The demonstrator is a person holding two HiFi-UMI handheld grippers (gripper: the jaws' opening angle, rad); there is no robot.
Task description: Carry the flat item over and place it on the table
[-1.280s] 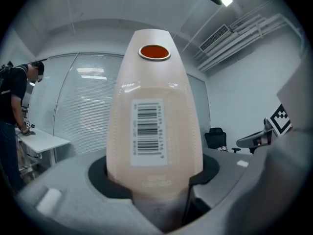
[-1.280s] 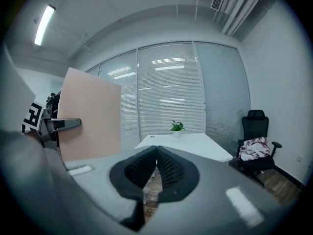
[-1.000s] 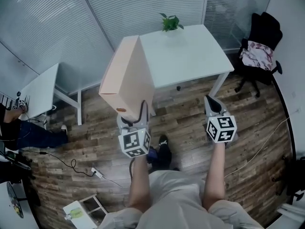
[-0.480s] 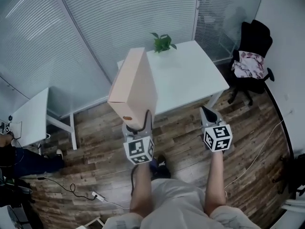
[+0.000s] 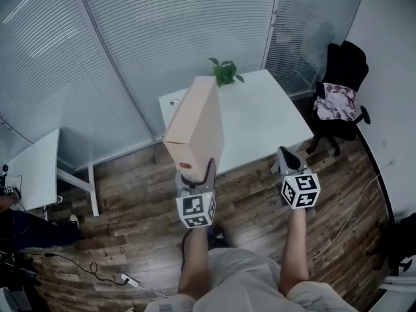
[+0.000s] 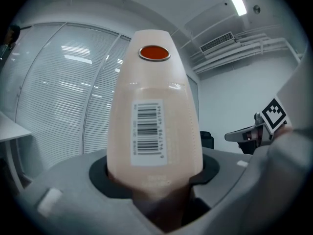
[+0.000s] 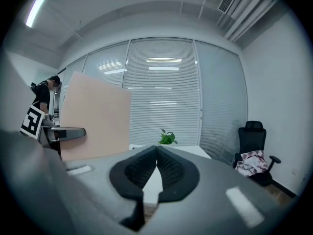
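Head view: your left gripper (image 5: 195,174) holds flat box (image 5: 195,125) upright by its lower end, raised above wood floor (image 5: 130,194), in front of white table (image 5: 266,119). Your right gripper (image 5: 288,156) well apart to right. Potted plant (image 5: 225,72) at table's far edge.

Left gripper view: jaws clamped on box's narrow end. Barcode label (image 6: 149,133) and orange dot (image 6: 154,53) face camera.

Right gripper view: jaws together, tips touching, nothing between. Box off to left, table ahead.
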